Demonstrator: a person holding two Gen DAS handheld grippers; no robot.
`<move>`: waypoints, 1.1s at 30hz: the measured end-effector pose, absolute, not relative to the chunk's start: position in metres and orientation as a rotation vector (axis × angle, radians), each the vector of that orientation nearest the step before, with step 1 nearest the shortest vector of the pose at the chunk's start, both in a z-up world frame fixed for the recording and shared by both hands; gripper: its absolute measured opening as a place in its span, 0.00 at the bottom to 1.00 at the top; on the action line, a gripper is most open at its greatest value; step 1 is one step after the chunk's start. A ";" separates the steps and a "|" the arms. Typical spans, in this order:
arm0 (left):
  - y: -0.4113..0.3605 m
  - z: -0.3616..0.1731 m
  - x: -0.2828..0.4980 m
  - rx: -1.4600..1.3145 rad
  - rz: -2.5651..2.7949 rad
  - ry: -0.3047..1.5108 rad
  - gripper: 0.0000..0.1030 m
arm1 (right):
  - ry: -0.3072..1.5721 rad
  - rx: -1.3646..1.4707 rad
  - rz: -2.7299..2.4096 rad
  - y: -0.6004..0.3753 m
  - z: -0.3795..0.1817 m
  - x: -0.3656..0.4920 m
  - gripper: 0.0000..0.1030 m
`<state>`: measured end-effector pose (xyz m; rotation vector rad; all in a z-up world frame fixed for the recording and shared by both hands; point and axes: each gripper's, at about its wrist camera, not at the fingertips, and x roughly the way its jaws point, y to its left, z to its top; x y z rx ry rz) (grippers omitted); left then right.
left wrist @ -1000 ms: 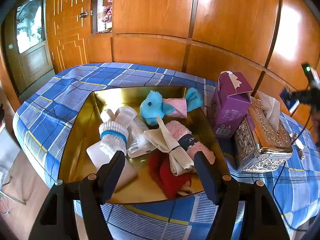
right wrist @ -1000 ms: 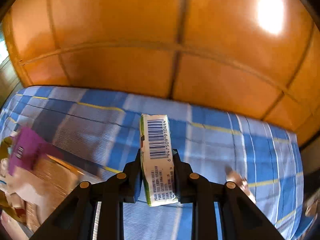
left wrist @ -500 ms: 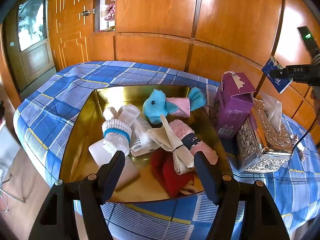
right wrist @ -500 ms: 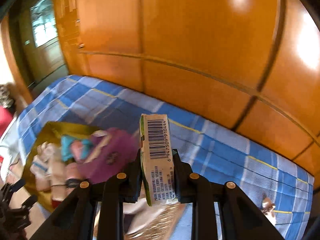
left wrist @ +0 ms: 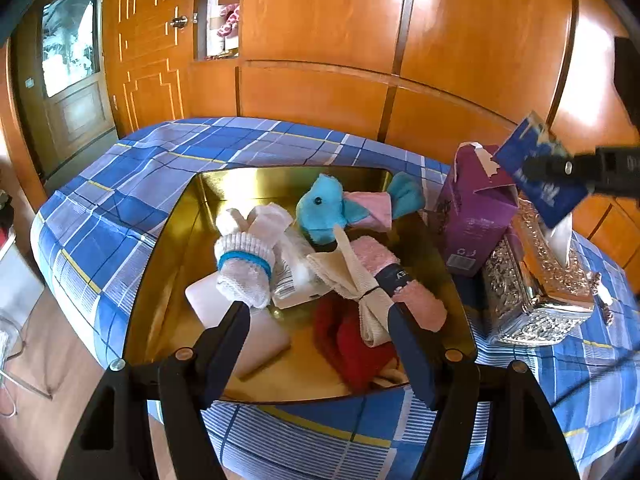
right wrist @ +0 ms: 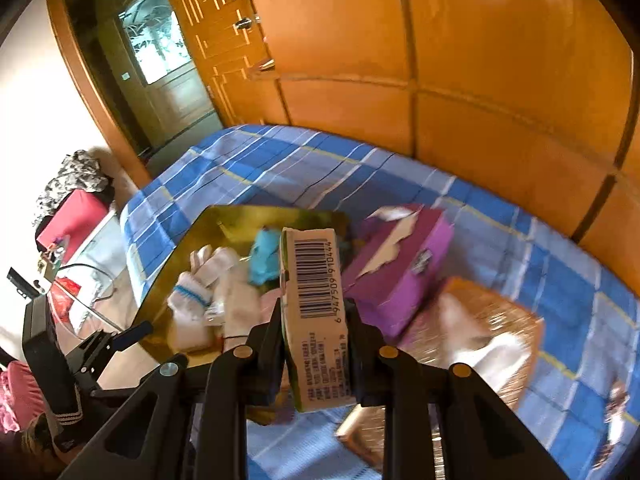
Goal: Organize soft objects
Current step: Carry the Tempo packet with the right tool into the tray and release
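Note:
A gold tray [left wrist: 176, 280] on the plaid bed holds a blue plush toy [left wrist: 324, 208], a white sock with a blue band [left wrist: 244, 264], a beige ribbon [left wrist: 352, 276], a pink cloth [left wrist: 400, 280] and a red cloth [left wrist: 352, 344]. My left gripper [left wrist: 318, 320] is open and empty at the tray's near edge. My right gripper [right wrist: 314, 316] is shut on a tissue pack [right wrist: 314, 308] with a barcode, held in the air to the right of the tray [right wrist: 200, 232]; the pack shows blue in the left wrist view [left wrist: 540, 172].
A purple tissue box [left wrist: 476, 216] and a silver ornate tissue box [left wrist: 536, 284] stand right of the tray. Wooden wardrobe panels [left wrist: 360, 40] rise behind the bed. A door [left wrist: 76, 80] is at far left. The bed edge drops to the floor at left.
My right gripper has swung left and down with the tissue pack, from over the bare bed toward the boxes and tray. My left gripper has barely moved.

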<state>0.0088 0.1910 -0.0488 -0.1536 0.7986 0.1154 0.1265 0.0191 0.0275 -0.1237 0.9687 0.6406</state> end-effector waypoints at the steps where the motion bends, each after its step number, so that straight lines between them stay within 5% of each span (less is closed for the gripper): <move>1: 0.192 -0.050 0.009 -0.154 0.117 0.801 0.70 | 0.977 -0.114 0.654 0.022 0.022 0.122 0.24; 22: 0.278 -0.041 -0.006 -0.261 0.357 0.749 0.73 | 1.125 -0.136 0.878 0.127 -0.067 0.073 0.24; 33: 0.267 -0.051 -0.002 -0.246 0.323 0.780 0.74 | 1.155 -0.134 0.823 0.129 -0.090 0.077 0.41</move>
